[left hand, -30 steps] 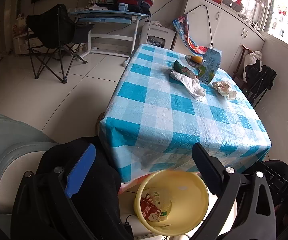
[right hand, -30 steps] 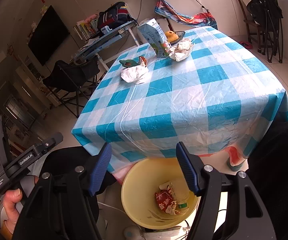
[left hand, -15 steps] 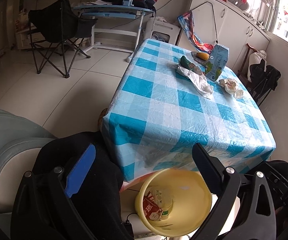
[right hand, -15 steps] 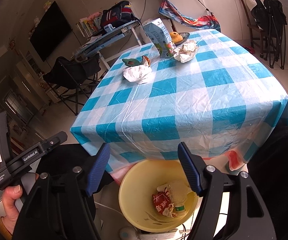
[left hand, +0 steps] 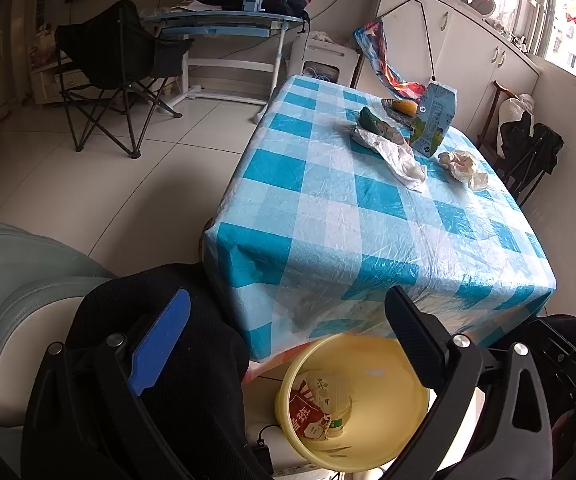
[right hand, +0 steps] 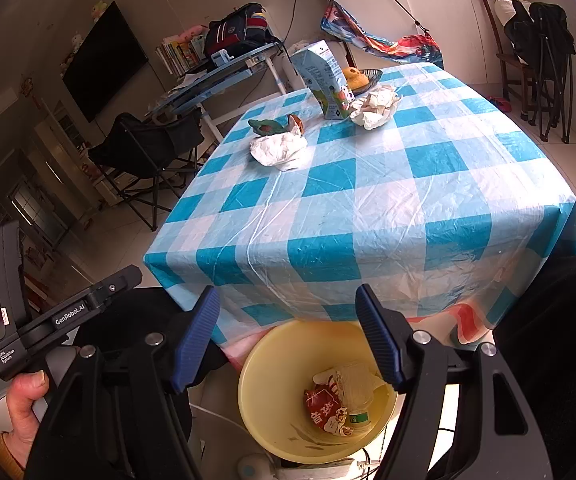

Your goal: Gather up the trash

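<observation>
A: How did the tongs stand at that moment?

B: The right tongs (right hand: 288, 336) were spread wide with nothing between the pads, hanging above the yellow bin (right hand: 259, 376) on the floor at the near edge of the worktop (right hand: 368, 200). The left tongs (left hand: 283, 336) were also wide apart and empty, off to the bin's left. In the right view a hand (right hand: 23, 400) gripped the left tool's handle.

A: And where was the trash?

B: Part of it lay in the bin: a red wrapper (right hand: 322, 404) and a clear plastic bottle (right hand: 354, 392) at the bottom. The rest sat on the checked cloth toward the far end of the worktop. A crumpled white bag (right hand: 279, 148) lay just in front of a green wrapper (right hand: 265, 126), touching it. A blue milk carton (right hand: 324, 80) stood upright farther back, with a wad of crumpled paper (right hand: 376, 106) just beside it.

A: Anything else on the worktop?

B: A dark dish holding a yellow fruit (right hand: 354, 76), behind the carton. The near half of the cloth carried only wrinkles.
</observation>
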Demonstrator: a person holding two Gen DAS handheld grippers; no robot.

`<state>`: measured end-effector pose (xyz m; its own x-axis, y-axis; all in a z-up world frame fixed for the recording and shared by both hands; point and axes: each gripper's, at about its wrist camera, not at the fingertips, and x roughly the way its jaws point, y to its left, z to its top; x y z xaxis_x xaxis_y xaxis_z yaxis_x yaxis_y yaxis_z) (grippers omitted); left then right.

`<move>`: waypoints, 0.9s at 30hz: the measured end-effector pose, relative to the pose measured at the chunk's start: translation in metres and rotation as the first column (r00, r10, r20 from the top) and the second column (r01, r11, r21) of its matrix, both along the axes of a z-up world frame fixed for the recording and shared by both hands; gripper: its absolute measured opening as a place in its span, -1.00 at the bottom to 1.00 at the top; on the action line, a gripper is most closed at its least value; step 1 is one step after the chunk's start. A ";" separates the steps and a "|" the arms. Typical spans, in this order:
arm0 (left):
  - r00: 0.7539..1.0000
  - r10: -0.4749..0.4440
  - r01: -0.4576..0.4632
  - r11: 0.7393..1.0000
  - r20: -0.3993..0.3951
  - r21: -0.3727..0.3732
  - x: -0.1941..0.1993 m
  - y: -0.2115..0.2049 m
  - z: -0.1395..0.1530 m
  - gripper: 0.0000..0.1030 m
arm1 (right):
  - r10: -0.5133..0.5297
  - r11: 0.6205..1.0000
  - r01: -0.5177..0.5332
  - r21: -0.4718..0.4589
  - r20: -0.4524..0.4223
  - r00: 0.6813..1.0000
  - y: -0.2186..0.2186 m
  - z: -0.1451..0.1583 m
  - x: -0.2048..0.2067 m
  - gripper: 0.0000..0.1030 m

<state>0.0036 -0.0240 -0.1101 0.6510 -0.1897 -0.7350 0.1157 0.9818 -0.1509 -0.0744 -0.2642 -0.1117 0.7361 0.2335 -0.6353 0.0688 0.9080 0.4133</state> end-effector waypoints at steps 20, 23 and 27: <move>1.000 0.000 0.000 1.000 -0.002 0.002 0.000 0.000 0.000 0.84 | 0.001 1.000 -0.001 -0.004 0.008 1.000 0.001 0.002 -0.003 0.32; 1.000 0.001 -0.001 1.000 -0.002 0.002 -0.001 0.001 -0.001 0.84 | 0.001 1.000 -0.001 -0.005 0.010 1.000 0.001 0.003 -0.003 0.32; 1.000 0.001 -0.001 1.000 -0.002 0.002 -0.001 0.001 -0.001 0.84 | 0.001 1.000 -0.001 -0.006 0.015 1.000 0.001 0.005 -0.005 0.32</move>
